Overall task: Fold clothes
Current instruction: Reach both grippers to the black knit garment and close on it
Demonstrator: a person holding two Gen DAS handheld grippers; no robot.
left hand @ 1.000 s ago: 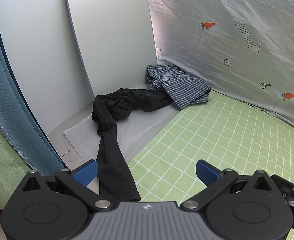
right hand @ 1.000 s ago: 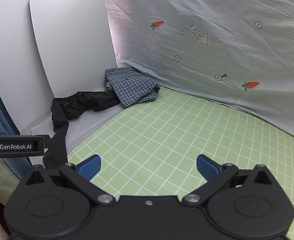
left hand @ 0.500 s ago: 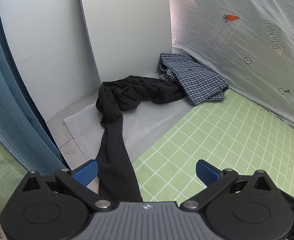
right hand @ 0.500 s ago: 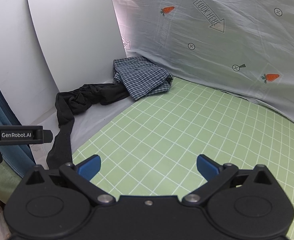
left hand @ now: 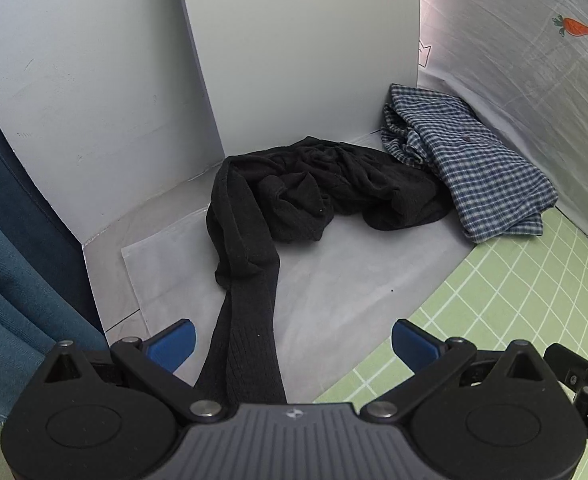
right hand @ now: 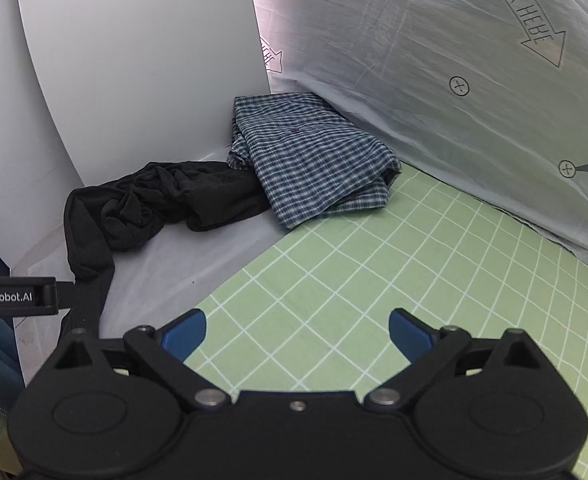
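Observation:
A crumpled black garment (left hand: 294, 196) lies on a white sheet (left hand: 333, 280) in the back corner, one long sleeve or leg trailing toward me and passing between my left fingers. A folded blue checked shirt (left hand: 473, 168) lies to its right. My left gripper (left hand: 292, 340) is open, just above the trailing black end. My right gripper (right hand: 295, 334) is open and empty over the green grid mat (right hand: 373, 280). In the right wrist view the black garment (right hand: 154, 204) is at left and the checked shirt (right hand: 313, 160) is behind it.
White boards (left hand: 294, 40) stand upright behind the clothes. A grey printed sheet (right hand: 453, 60) hangs along the back right. A blue curtain (left hand: 10, 280) hangs at the left. Part of the left gripper's body (right hand: 14, 296) shows at the right wrist view's left edge.
Both grippers have moved forward and left toward the clothes; the black garment and checked shirt now look nearer. Both stay open. The clothes have not moved.

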